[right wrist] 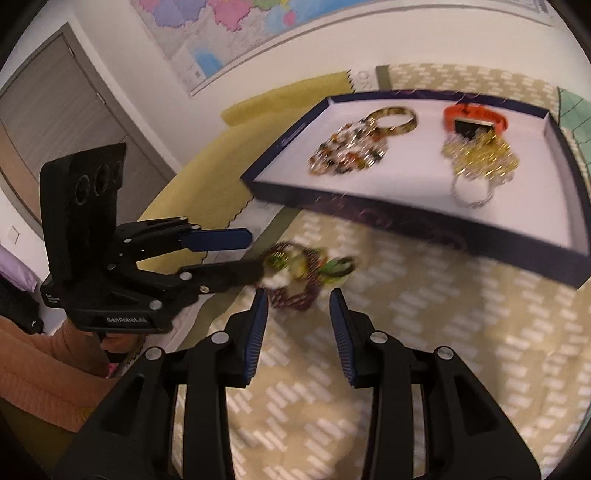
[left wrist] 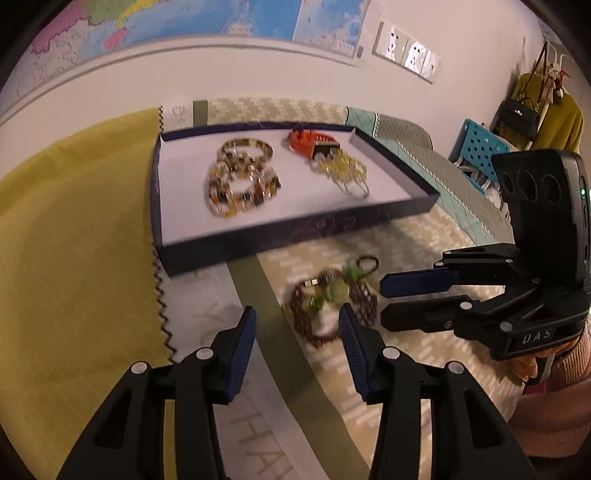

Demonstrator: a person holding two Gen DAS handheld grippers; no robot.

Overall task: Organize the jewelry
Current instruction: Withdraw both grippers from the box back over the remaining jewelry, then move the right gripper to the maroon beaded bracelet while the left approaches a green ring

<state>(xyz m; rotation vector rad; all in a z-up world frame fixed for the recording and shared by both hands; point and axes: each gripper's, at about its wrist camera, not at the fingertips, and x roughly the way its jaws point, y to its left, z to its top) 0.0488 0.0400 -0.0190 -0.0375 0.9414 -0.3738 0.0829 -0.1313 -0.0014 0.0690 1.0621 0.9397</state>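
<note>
Writing first: the right gripper (left wrist: 382,301) body carries "UAS" on a small plate in the left wrist view; the left gripper (right wrist: 255,253) body reads "GenRobot.AI" in the right wrist view; pale letters on the tablecloth (left wrist: 424,236) near the bottom of the left wrist view are too cut off to read; the wall map (left wrist: 184,26) print is too blurred to read.

Container: a shallow dark blue tray (left wrist: 295,230) with a white floor and a faint swirl pattern on its outer wall sits on the tablecloth, one corner over a yellow cloth (left wrist: 74,240); inside, on one side, a patterned bangle (left wrist: 247,149) lies touching a pile of multicoloured beaded bracelets (left wrist: 240,188); on the other side an orange watch (left wrist: 312,142) touches a heap of gold chain (left wrist: 341,168), with a silver ring-shaped loop at its near edge.

Task item still outside: a dark red beaded bracelet (left wrist: 332,299) tangled with green pieces lies on the tablecloth just in front of the tray, blurred.

Left gripper: jaws part open, nothing between the pads; in the right wrist view its lower finger overlaps the bracelet, contact cannot be told.

Right gripper: jaws part open, empty, just beside the bracelet.

A peach sleeve (left wrist: 554,387) shows behind the right gripper.
</note>
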